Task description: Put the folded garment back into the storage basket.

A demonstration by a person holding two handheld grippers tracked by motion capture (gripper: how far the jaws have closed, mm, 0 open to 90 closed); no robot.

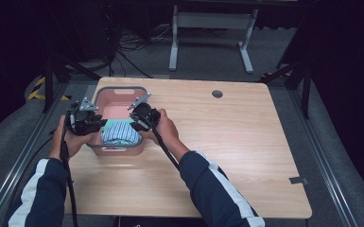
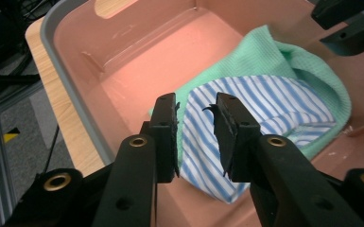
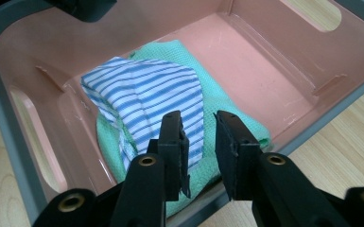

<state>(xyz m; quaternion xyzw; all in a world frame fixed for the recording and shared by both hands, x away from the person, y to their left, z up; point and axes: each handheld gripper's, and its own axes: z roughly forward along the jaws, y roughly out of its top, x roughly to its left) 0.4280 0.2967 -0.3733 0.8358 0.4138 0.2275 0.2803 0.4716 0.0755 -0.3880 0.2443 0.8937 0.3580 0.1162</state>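
A pink bin with a grey rim (image 1: pixel 96 96) (image 2: pixel 71 71) (image 3: pixel 9 61) stands at the table's left. Inside, at its near end, a blue-and-white striped cloth (image 1: pixel 120 131) (image 2: pixel 260 104) (image 3: pixel 146 90) lies folded on a green cloth (image 2: pixel 269 52) (image 3: pixel 170 52). My left gripper (image 1: pixel 91 124) (image 2: pixel 196 127) hovers over the bin's left side, open, nothing between its jaws. My right gripper (image 1: pixel 139 122) (image 3: pixel 197 142) hovers over the bin's right side above the cloths, open and empty as well. Neither touches the cloths.
The wooden table (image 1: pixel 236 137) stretches to the right of the bin, with a round cable hole (image 1: pixel 217 93) at the back. A white desk frame (image 1: pixel 212 28) and cables lie on the floor beyond. The bin's far half (image 1: pixel 118 106) holds nothing.
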